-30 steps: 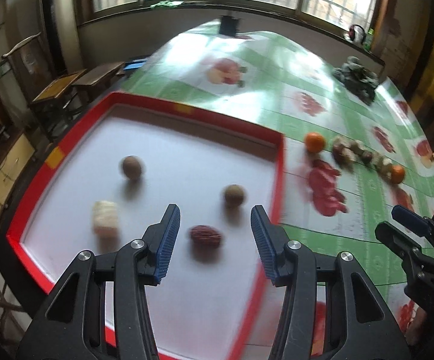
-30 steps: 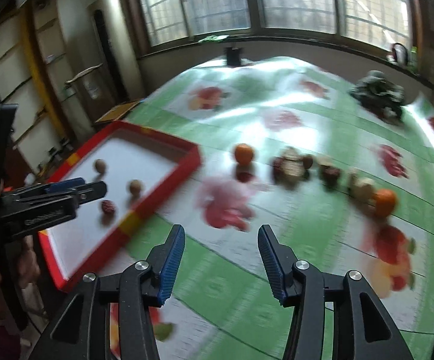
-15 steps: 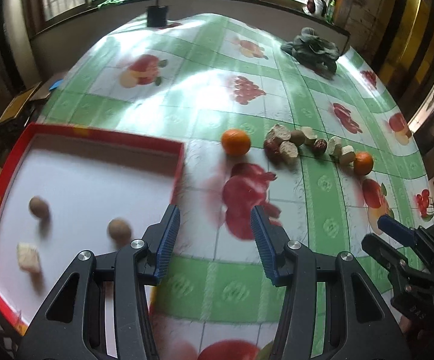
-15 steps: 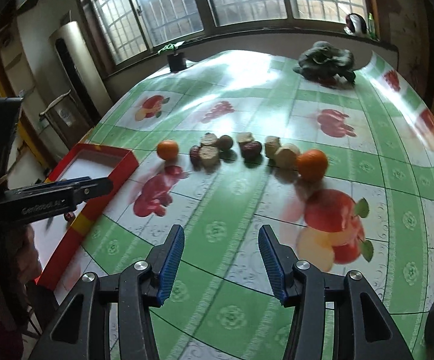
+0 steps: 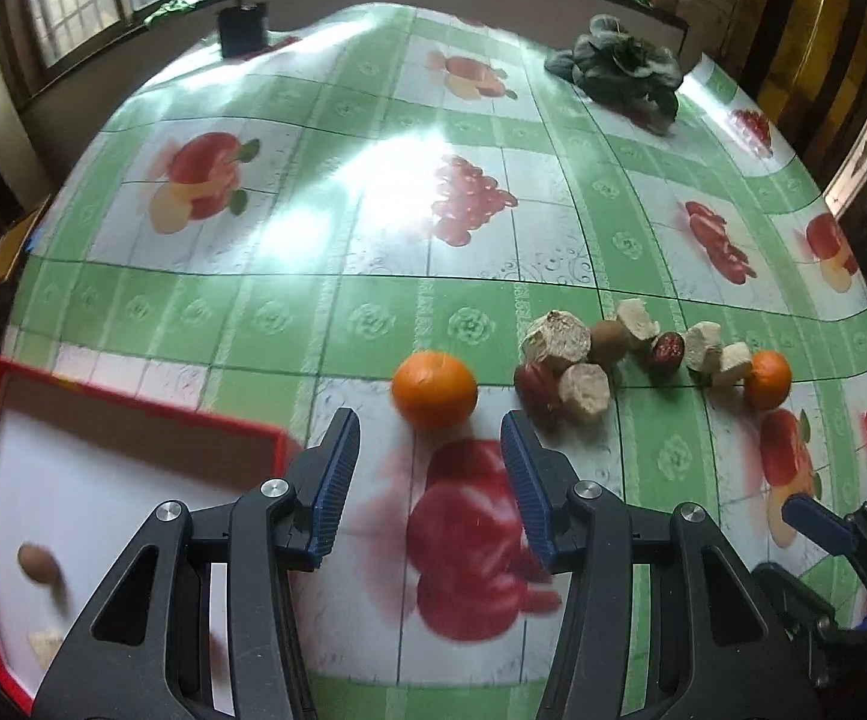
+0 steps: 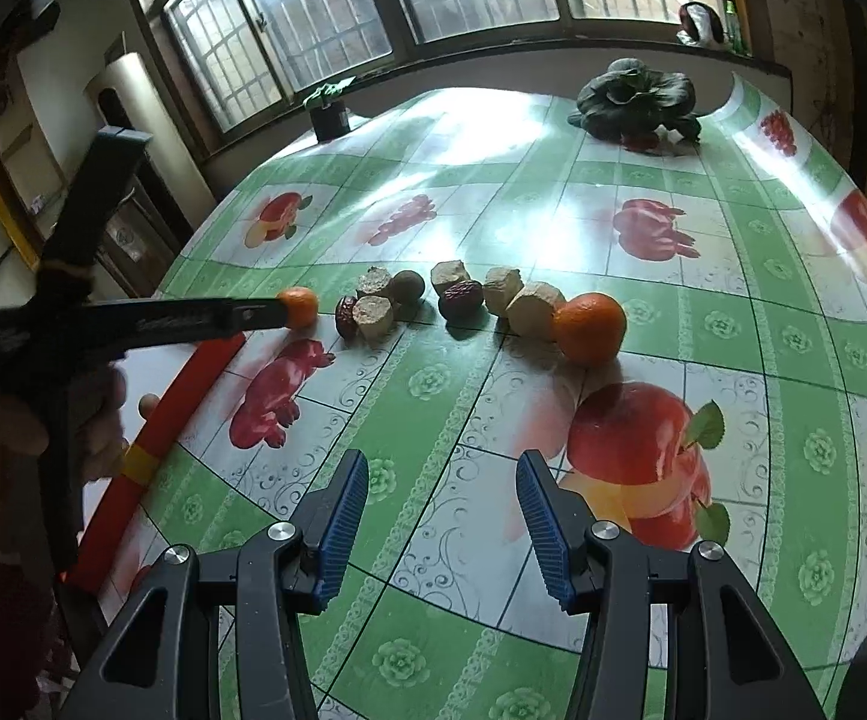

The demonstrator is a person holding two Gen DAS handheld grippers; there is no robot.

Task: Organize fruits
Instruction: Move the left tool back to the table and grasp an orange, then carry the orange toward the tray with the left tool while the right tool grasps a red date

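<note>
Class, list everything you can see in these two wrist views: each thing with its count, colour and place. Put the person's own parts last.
Oranges: 2, orange; one at the row's left end, one at its right end.
Pale cut chunks: 5, beige; in the row between the oranges.
Red dates: 2, dark red; in the row.
Round brown fruit: 1, brown; in the row.
Tray: 1, red rim, white floor; table's left, holding a brown fruit.
Leafy vegetable: 1, dark green; far right.
Tablecloth: green-white.
Left claw: open, empty.
Right claw: open, empty.
</note>
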